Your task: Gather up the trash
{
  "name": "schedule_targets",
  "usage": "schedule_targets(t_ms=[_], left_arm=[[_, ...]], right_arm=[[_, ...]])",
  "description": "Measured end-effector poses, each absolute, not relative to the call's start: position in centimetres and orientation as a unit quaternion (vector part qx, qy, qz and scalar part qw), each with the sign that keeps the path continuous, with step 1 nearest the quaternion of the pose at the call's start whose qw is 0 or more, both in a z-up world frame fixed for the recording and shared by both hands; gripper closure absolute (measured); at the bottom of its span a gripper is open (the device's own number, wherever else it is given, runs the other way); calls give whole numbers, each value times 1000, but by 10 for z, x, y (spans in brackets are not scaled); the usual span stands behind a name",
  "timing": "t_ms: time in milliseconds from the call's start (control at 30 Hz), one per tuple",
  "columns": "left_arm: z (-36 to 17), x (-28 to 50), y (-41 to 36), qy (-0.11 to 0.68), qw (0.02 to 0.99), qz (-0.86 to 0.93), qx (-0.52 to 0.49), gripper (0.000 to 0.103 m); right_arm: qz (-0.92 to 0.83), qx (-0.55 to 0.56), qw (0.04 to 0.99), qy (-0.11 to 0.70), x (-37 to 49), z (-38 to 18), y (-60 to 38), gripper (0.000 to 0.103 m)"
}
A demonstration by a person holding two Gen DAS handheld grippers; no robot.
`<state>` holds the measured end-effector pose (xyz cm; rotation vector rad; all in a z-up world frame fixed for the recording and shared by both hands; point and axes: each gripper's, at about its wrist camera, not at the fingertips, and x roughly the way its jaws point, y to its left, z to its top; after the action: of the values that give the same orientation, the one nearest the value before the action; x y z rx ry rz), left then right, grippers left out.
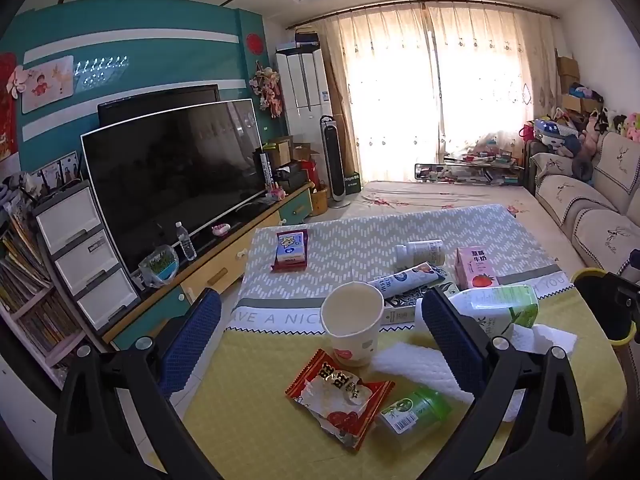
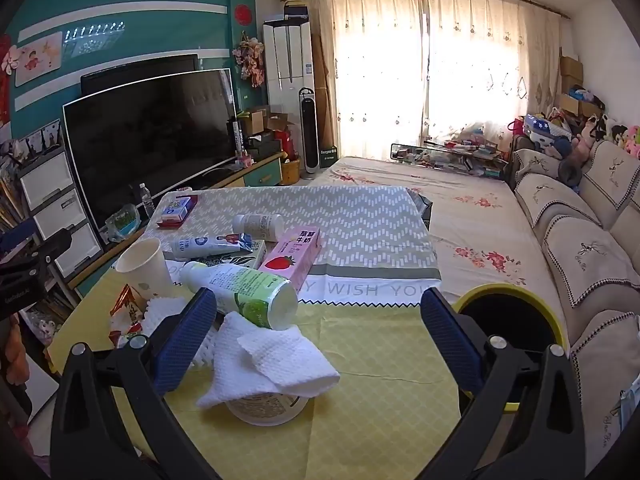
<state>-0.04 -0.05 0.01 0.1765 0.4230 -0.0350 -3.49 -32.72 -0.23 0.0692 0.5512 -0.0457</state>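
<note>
With both sets of fingers spread wide and holding nothing, collecting looks barely begun. Ahead of the left gripper (image 1: 322, 340) stands a paper cup (image 1: 352, 326), a red snack wrapper (image 1: 340, 396) lying just before it. Nearer the right gripper (image 2: 318, 338), a white tissue (image 2: 272, 360) drapes over a tub. Beside the table's right edge waits the yellow-rimmed bin (image 2: 508, 312). I'd judge the next move is picking one piece and closing squarely on it.

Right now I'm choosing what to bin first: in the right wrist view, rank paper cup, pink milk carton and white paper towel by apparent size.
1. white paper towel, though nearness inflates it
2. pink milk carton and paper cup: look alike
</note>
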Motion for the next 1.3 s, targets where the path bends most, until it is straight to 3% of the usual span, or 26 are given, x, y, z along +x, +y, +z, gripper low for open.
schedule_targets(t_ms=[1300], left_arm=[[-7,-4,1,219,972,-20,82,4]], right_arm=[[-17,50,958,282,-31,-17,-327,6]])
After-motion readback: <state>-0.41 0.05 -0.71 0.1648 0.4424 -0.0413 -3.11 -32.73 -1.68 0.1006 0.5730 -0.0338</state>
